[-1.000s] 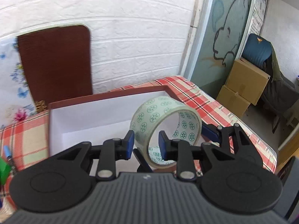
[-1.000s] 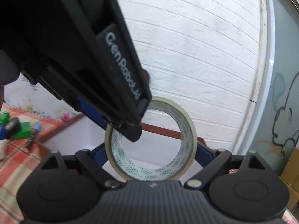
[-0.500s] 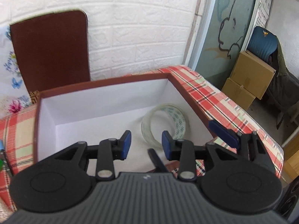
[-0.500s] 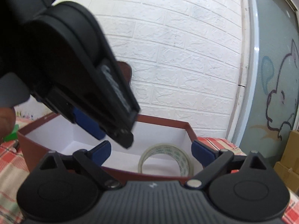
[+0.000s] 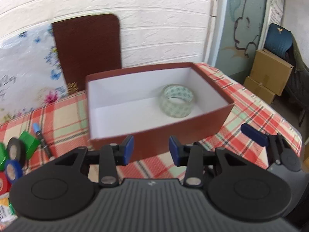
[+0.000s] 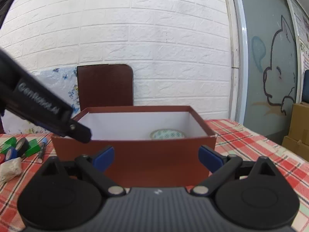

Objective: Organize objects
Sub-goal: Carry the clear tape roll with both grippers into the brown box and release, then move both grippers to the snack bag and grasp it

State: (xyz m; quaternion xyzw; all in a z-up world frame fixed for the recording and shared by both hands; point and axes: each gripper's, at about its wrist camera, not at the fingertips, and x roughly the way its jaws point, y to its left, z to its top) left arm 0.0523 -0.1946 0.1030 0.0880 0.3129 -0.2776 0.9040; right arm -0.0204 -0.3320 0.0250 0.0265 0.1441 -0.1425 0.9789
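Note:
A clear tape roll point(image 5: 176, 103) printed with green circles lies flat in the right half of the brown box point(image 5: 173, 131), which is white inside. In the right wrist view only the roll's top point(image 6: 167, 134) shows over the box's front wall point(image 6: 135, 162). My left gripper point(image 5: 151, 150) hovers in front of the near wall; its jaws are opening and nothing is between them. My right gripper point(image 6: 156, 155) is open wide and empty, low before the same wall. One of its blue fingers point(image 5: 255, 135) shows to the right of the left gripper.
On the plaid tablecloth point(image 5: 63, 119) left of the box lie black point(image 5: 16, 150), blue point(image 5: 12, 171) and red tape rolls, green blocks point(image 5: 29, 144), a marker point(image 5: 39, 135) and a crumpled white lump point(image 6: 9, 168). A brown board point(image 5: 88, 44) leans on the brick wall. Cardboard boxes point(image 5: 270, 77) stand beyond the table's right edge.
The left gripper held the tape roll upright over the box, then let it go. The roll now lies flat inside. Both grippers have drawn back to the box's near side.

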